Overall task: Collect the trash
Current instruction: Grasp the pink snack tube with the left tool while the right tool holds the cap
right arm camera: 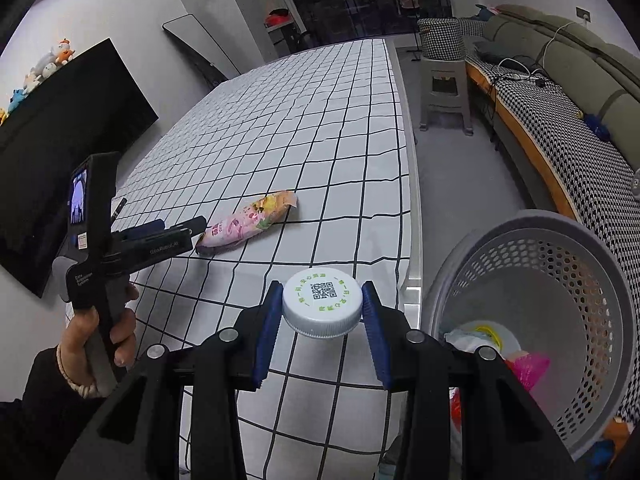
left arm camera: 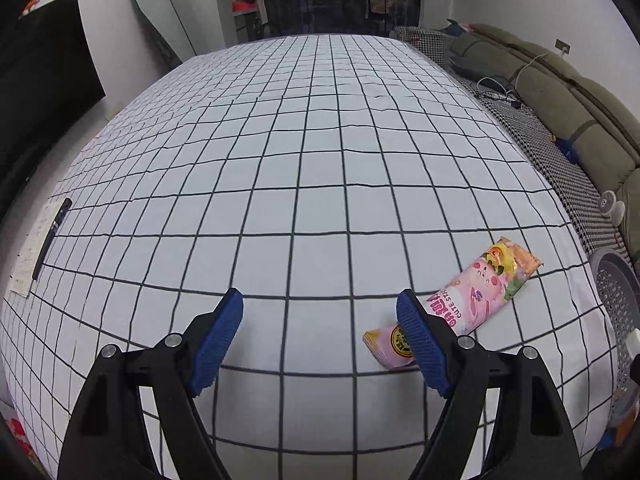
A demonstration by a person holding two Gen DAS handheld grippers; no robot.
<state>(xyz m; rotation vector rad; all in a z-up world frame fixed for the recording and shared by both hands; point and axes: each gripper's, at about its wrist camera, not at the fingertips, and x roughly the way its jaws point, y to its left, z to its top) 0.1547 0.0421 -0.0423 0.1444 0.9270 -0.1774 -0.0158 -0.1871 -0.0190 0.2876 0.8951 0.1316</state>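
While right tool [right arm camera: 322, 322] clamps white cap [right arm camera: 322, 307], left tool [left arm camera: 320, 312] gapes wide, pink wrapper [left arm camera: 468, 300] beside its right finger

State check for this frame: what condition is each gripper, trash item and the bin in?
Left gripper: open, beside the wrapper.
Right gripper: shut on the white cap.
White cap: clamped between the fingers.
Pink snack wrapper: lying flat on the checked cloth.
Grey basket: upright, holding some trash.
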